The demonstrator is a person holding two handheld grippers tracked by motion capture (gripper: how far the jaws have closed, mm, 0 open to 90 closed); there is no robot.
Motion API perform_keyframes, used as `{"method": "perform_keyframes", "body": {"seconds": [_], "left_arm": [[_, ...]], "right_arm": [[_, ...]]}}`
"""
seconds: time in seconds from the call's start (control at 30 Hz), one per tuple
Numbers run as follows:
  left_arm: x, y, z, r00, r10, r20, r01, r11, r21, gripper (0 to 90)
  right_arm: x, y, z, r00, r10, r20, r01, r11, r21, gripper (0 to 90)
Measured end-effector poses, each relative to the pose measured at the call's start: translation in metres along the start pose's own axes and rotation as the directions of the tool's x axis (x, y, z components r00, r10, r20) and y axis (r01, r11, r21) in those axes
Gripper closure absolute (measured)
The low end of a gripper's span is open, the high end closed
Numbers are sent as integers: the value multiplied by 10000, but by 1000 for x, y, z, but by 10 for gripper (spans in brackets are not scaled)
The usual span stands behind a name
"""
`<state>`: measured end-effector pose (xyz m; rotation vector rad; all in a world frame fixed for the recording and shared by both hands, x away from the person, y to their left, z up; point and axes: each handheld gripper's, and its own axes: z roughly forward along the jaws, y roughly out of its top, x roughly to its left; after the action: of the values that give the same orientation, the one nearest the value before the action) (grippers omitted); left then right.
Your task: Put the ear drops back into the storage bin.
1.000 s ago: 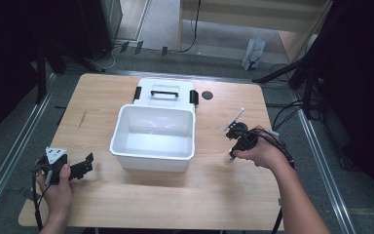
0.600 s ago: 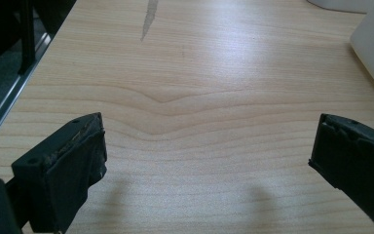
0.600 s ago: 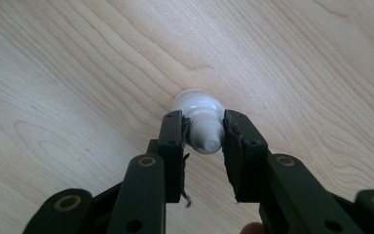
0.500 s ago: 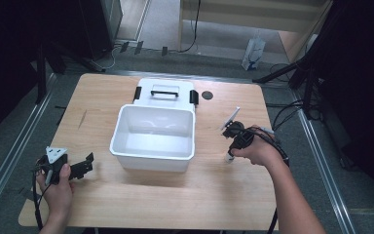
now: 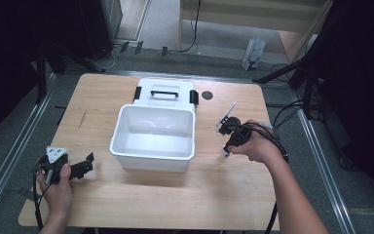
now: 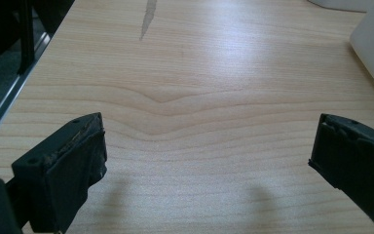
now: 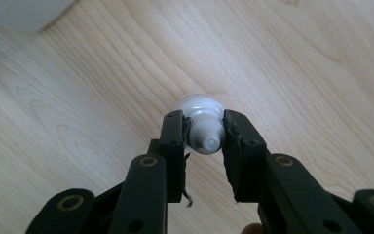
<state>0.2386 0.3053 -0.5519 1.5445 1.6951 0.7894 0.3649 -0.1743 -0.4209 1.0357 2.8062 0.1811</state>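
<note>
My right gripper point(image 7: 204, 127) is shut on a small white bottle point(image 7: 200, 108), with the jaws pinching its ribbed neck and nozzle. The bottle's body hangs below the jaws, over bare wood. In the high view the right gripper point(image 5: 230, 142) holds the bottle point(image 5: 224, 153) just right of an empty white bin point(image 5: 126, 155) in the middle of the table. My left gripper point(image 6: 209, 131) is open with nothing between its jaws, low over the table. It sits near the front left corner, left gripper point(image 5: 82, 168), pointing toward the bin.
A white lid with a black handle point(image 5: 164, 91) lies behind the bin. A small dark disc point(image 5: 207, 95) lies on the table to the lid's right. The wooden table point(image 5: 175, 200) has a metal frame rail along each side, and cables trail on the right.
The right hand has shifted a little to the left, toward the bin, with the bottle still in its jaws. The left hand has stayed where it was.
</note>
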Motion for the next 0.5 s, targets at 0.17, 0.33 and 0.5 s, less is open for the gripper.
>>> {"method": "perform_keyframes", "body": {"seconds": [0.17,0.33,0.5], "left_arm": [[0,0,0,10000,18,2,-18,10000,21,6],[-1,0,0,9999,46,-160,-46,10000,-8,63],[-1,0,0,9999,17,-157,-17,10000,-4,63]], "right_arm": [[4,7,-17,9999,-129,-38,128,9991,-415,721],[7,14,-35,9993,-339,161,352,9958,-845,721],[9,21,-51,9980,-533,339,570,9911,-1200,721]]}}
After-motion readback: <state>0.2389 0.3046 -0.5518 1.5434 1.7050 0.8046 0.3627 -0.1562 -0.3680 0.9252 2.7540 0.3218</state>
